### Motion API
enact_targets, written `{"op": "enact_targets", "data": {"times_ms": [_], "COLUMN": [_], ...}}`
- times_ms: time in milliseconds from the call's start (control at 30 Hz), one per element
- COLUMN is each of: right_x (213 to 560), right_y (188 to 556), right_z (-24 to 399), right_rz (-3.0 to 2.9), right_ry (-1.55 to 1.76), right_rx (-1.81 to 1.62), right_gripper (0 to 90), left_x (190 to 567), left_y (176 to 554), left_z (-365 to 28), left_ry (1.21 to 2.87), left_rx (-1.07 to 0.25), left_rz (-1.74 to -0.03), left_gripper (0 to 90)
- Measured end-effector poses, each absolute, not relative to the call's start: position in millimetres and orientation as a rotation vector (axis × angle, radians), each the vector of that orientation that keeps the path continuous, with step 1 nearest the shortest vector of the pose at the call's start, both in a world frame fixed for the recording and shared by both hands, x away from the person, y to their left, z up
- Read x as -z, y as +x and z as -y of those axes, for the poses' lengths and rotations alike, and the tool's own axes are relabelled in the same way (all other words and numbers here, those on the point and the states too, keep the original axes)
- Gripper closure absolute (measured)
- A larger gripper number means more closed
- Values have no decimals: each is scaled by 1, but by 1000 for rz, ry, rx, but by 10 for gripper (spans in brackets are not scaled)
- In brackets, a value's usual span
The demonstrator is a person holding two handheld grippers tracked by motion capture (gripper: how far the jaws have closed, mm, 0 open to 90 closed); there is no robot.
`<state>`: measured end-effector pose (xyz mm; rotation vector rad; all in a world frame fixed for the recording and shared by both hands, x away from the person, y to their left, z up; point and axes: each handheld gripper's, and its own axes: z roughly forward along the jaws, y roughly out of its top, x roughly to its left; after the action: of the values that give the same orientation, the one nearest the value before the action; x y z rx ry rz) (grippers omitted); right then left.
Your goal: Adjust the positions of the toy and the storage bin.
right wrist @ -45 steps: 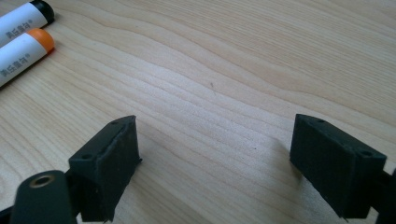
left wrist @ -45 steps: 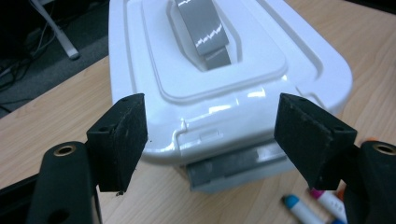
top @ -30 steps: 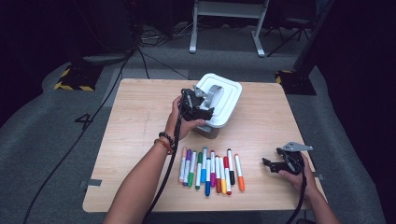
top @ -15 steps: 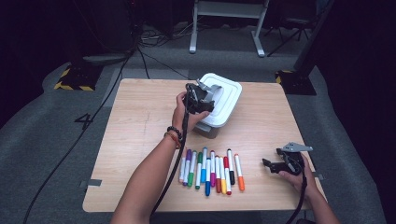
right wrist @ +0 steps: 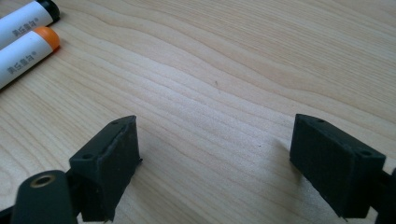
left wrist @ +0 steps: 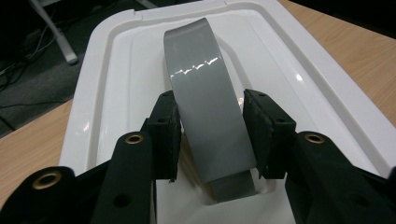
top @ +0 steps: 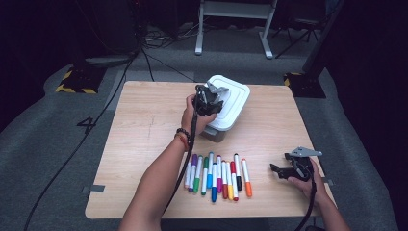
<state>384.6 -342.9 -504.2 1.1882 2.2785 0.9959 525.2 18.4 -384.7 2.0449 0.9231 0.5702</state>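
A white lidded box (top: 235, 102) stands at the table's far middle, with a grey arched handle (left wrist: 205, 93) on its white lid (left wrist: 107, 88). My left gripper (top: 208, 98) sits on top of the lid. Its jaws have just been closing, and in the left gripper view my left gripper (left wrist: 210, 107) is shut on the handle, with both pads pressed against the handle's sides. My right gripper (top: 281, 171) rests low over bare wood at the table's near right. Nothing lies between the jaws of the open right gripper (right wrist: 215, 144).
A row of several coloured markers (top: 216, 175) lies side by side near the front edge, between my two hands. An orange-capped marker (right wrist: 28, 51) and a black-capped marker (right wrist: 28, 16) lie at the far left of the right gripper view. Dark floor surrounds the wooden table (top: 144, 120).
My left hand has shifted a little right and away, further over the box lid. The right hand, the box and the markers have kept still.
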Motion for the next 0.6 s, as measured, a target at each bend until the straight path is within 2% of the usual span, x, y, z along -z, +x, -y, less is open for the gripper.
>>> {"op": "enact_targets", "data": {"times_ms": [267,300,600], "right_x": [504,504,504], "right_y": [385,385,385], "right_z": [343,343,343], "right_rz": [-2278,-2278,-2278], "right_ry": [1188,1188,1188], "right_rx": [-996,-996,-996], "right_gripper": [161,161,161], "left_x": [382,381,382], "left_y": [529,529,531], "left_z": [-30,-34,-55], "left_ry": [2102,2130,2161], "left_rx": [-507,-494,-393], "left_rz": [-821,-764,-606], "left_gripper": [592,592,601]}}
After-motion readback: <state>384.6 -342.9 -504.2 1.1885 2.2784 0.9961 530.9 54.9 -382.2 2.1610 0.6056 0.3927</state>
